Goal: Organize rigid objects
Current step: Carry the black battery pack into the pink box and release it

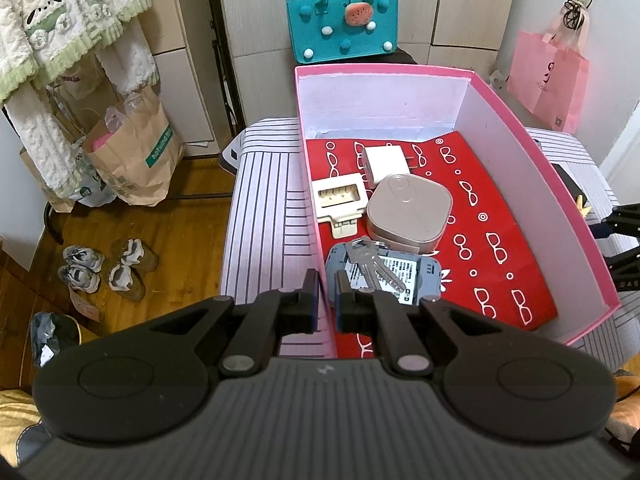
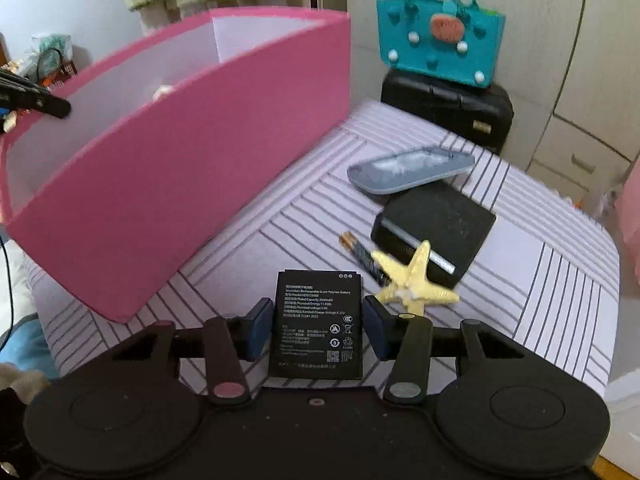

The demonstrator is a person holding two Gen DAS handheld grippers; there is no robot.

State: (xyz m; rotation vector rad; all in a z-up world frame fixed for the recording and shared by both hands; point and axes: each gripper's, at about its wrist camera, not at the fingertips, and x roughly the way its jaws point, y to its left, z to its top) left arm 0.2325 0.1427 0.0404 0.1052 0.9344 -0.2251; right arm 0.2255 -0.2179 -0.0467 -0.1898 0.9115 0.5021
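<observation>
A: Right wrist view: the right tongs are spread wide around the flat black battery, pads just clear of its sides, nothing clamped. Its long axis runs straight along the fingers, beside the pink box.

B: And the left tongs?

A: Nearly closed astride the pink box's near wall, though whether they pinch it I cannot tell. Inside the pink box: keys on a grey device, a rose-gold case, a white charger.

B: So the right is nearer.
</observation>
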